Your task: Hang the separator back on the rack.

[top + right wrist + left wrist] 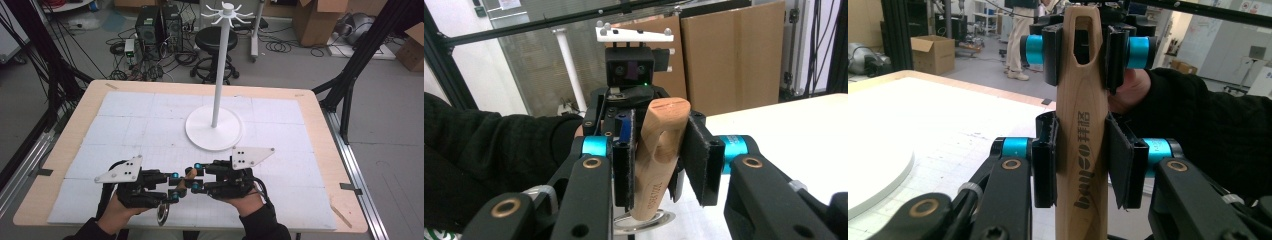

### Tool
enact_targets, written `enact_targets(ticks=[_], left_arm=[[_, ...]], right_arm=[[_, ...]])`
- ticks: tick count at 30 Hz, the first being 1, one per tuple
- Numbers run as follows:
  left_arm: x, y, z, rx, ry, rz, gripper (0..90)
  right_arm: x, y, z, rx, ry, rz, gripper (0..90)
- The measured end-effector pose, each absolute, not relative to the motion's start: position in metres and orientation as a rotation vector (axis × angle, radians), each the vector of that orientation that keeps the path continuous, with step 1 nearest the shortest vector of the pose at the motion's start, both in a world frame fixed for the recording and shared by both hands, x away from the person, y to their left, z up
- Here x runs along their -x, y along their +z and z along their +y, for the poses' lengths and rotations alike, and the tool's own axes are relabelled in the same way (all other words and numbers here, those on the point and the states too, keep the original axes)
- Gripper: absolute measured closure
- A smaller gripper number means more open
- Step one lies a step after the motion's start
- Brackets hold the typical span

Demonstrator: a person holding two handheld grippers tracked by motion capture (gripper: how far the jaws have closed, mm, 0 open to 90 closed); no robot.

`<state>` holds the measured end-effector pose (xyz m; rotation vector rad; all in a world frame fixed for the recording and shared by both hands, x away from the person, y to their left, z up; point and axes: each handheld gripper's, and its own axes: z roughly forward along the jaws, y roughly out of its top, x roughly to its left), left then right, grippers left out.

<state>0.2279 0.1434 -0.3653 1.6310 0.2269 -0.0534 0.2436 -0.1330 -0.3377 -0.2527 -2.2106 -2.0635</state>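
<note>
A utensil with a light wooden handle (186,178) and a round metal end (162,215) is held above the table's near edge between both grippers. My left gripper (174,185) is shut on the handle's middle; in the left gripper view its pads (1045,165) press both sides of the printed wood (1082,150). From the opposite side, my right gripper (197,176) is shut on the slotted handle end (659,145). It also appears at the top of the left gripper view (1082,47). The metal end hangs below the handle (644,220).
A white hook stand (218,65) rises from a round base (214,129) at the table's middle, its hooks (227,12) high up. White mats cover the wooden table (320,150). Beyond are a stool (216,40), computer towers (159,25), cardboard boxes (320,20) and floor cables.
</note>
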Motion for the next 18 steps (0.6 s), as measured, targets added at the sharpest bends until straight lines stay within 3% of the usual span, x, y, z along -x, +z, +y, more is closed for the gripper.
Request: enact_targets(ticks=[18], left_arm=[[-0.2305,-0.3654,0.146,-1.599,-0.091,0.22,66.5]], right_arm=[[-0.2375,-0.3278,-0.1241,0.301,-2.055,-2.24,70.3]])
